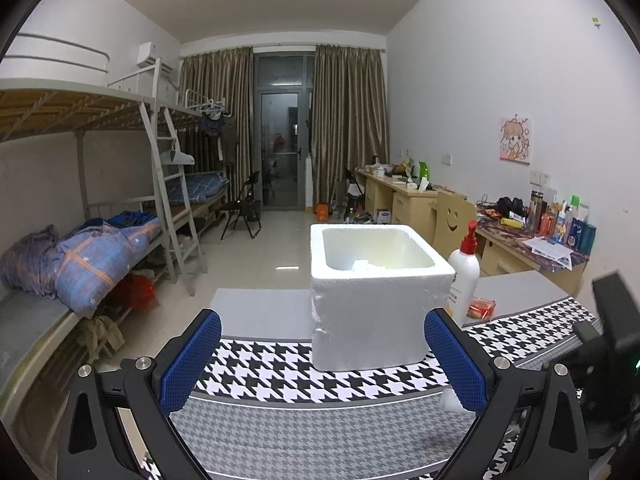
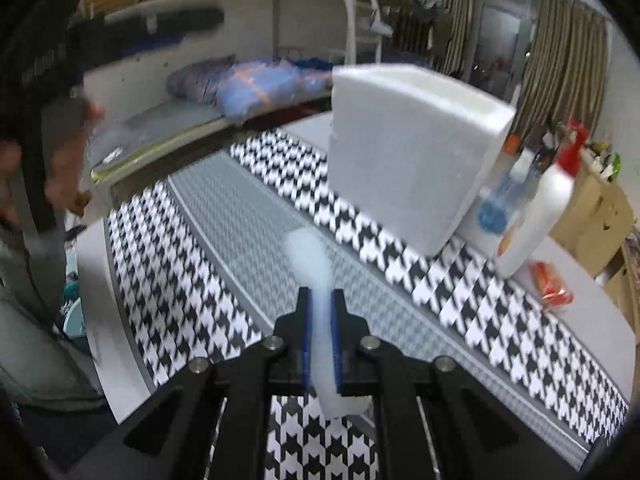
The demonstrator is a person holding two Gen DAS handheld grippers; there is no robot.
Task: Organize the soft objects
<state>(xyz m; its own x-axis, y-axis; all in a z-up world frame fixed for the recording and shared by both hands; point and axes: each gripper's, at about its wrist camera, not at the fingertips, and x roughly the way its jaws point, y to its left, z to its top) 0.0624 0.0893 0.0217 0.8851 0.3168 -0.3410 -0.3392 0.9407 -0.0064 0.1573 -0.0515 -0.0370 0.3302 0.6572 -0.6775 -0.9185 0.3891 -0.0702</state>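
Right tool (image 2: 321, 312) clamped on white soft piece (image 2: 310, 256) above desk (image 2: 592, 320). Left tool (image 1: 322, 360) spread apart, empty, near foam box (image 1: 372, 320).

Foam, cloth and plastic on the table

The box (image 1: 372, 312) is white foam, matt and grainy, with a crumbled edge. The cloth (image 1: 320, 420) under it is woven houndstooth, matt. The left claw (image 1: 322, 364) has black plastic arms, shiny metal screws and blue textured pads (image 1: 192, 360). The right claw (image 2: 320, 320) pinches a soft, fluffy white piece (image 2: 314, 264), blurred. The bottle (image 1: 463, 276) is glossy white plastic.
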